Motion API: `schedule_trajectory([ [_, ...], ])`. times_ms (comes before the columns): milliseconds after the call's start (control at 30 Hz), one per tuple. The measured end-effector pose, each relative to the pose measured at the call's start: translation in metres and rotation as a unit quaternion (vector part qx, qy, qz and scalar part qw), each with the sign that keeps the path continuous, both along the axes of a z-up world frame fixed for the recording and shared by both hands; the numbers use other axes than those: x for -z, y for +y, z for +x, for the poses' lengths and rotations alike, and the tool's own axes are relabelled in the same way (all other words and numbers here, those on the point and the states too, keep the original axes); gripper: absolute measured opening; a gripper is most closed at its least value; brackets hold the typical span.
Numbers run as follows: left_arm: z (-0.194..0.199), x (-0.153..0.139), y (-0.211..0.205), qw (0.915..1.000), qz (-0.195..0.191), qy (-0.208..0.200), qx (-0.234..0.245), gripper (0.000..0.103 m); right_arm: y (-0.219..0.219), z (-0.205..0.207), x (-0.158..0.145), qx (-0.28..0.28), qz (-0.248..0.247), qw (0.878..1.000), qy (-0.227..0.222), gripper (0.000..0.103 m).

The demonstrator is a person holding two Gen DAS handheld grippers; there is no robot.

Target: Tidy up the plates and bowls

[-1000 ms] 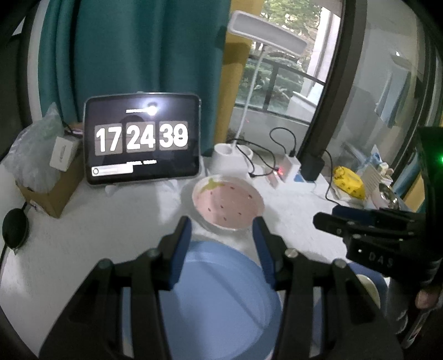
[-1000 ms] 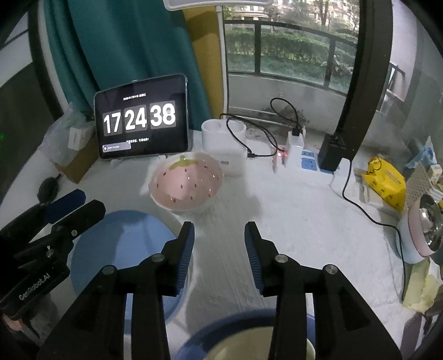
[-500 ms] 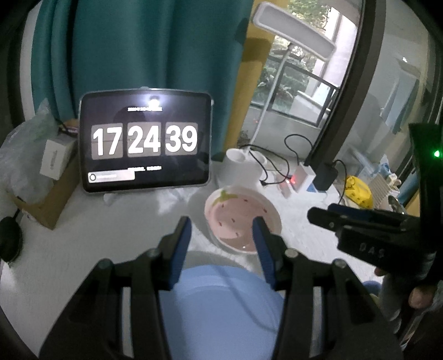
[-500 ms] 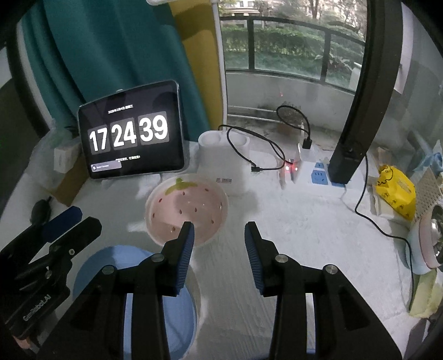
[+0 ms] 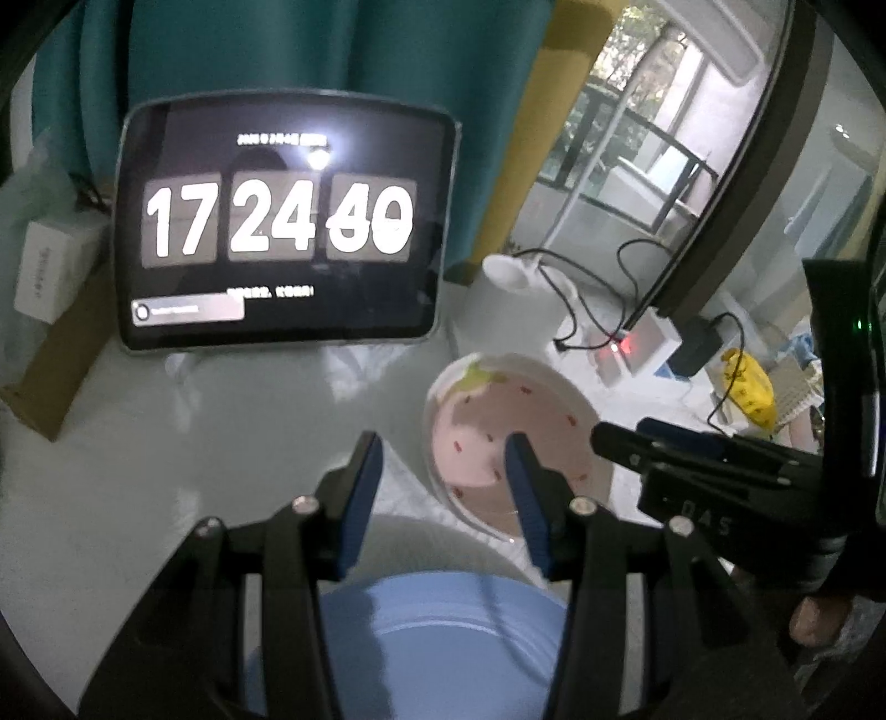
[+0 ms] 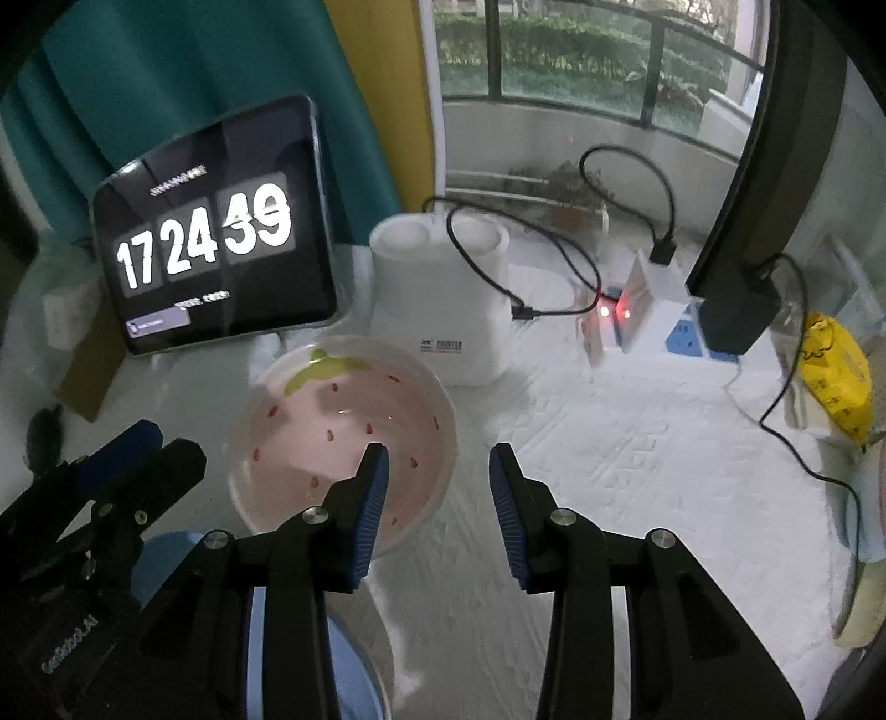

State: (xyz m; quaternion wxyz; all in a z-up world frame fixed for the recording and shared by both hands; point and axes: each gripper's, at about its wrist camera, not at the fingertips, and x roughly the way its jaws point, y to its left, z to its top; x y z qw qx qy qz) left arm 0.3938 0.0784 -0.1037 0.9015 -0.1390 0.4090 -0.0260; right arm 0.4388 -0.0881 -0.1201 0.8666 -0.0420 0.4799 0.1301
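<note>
Ceramic, by the look of it — your strawberry bowl (image 6: 343,437) sits just in front of the tablet clock (image 6: 216,227), likely rigid, slick and breakable. Both tongs, left (image 5: 443,482) and right (image 6: 437,493), gape partway, empty — take the rim, one pad inside.

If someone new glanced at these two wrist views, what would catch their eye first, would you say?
Probably the tablet glowing with big white flip-clock digits, propped at the back left against the teal curtain. Next, the pink strawberry-patterned bowl in front of it on the white tablecloth, with the left gripper and right gripper both open and empty beside it. A blue plate sits nearest the cameras.
</note>
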Motion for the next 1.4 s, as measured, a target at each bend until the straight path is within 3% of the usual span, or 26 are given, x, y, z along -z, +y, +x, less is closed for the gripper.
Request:
schedule_trajectory([
  [500,0.025,0.031,-0.009,0.9988,0.019,0.045,-0.007,0.046,-0.006,0.034,0.039,0.030,0.049,0.995,0.086,0.040],
  [600,0.028,0.037,-0.011,0.9985,0.021,0.051,-0.001,0.045,-0.004,0.039,0.046,0.027,0.050,0.993,0.102,0.035],
  [733,0.028,0.040,-0.013,0.9985,0.024,0.050,0.003,0.036,0.004,0.042,0.055,0.021,0.050,0.992,0.114,0.019],
  [900,0.029,0.043,-0.014,0.9985,0.016,0.050,0.015,0.023,0.012,0.040,0.055,0.015,0.043,0.994,0.103,0.010],
  [1400,0.021,0.028,-0.017,0.9992,0.033,0.022,0.004,0.022,0.008,0.031,0.036,0.006,0.058,0.995,0.082,0.010],
])
